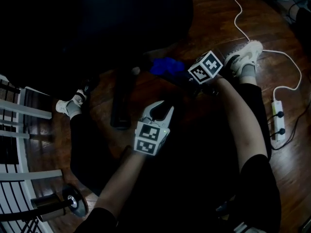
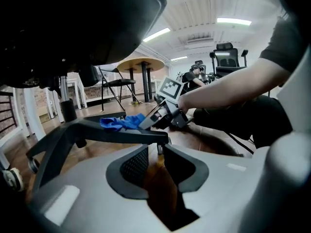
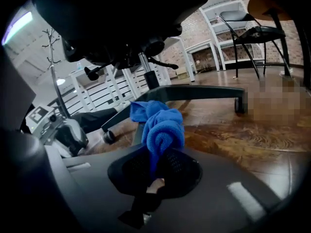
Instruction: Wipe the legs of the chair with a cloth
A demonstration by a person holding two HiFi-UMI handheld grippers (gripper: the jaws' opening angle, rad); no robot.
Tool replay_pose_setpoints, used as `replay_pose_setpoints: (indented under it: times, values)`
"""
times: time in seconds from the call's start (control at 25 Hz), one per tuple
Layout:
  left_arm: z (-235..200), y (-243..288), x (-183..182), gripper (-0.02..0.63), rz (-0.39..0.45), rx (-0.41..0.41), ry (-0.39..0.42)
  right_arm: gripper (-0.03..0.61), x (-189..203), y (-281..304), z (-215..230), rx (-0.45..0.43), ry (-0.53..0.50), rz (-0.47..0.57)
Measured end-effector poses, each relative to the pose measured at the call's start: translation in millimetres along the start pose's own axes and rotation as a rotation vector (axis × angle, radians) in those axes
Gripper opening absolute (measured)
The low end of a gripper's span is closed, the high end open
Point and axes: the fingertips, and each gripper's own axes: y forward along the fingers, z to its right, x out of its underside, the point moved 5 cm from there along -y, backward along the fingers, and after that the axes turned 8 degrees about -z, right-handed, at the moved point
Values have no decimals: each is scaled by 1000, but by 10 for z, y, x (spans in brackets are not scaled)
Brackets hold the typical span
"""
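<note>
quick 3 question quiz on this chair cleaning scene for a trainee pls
1. Which gripper holds the blue cloth?
2. True or false: the left gripper is gripping something.
3. Fill in: the white cable leads to a ___.

Key: 1. the right gripper; 2. false, it is open and empty; 3. power strip.
</note>
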Motion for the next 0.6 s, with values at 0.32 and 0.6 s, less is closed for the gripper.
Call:
replay_pose_setpoints:
  times: [0.32, 0.6]
  values:
    - [106, 204, 91, 103, -80, -8, -9, 46, 413, -375, -183, -101, -32, -12]
    - [-727, -223, 213, 104, -99, -417, -57, 48, 476, -400, -165, 31, 7, 91]
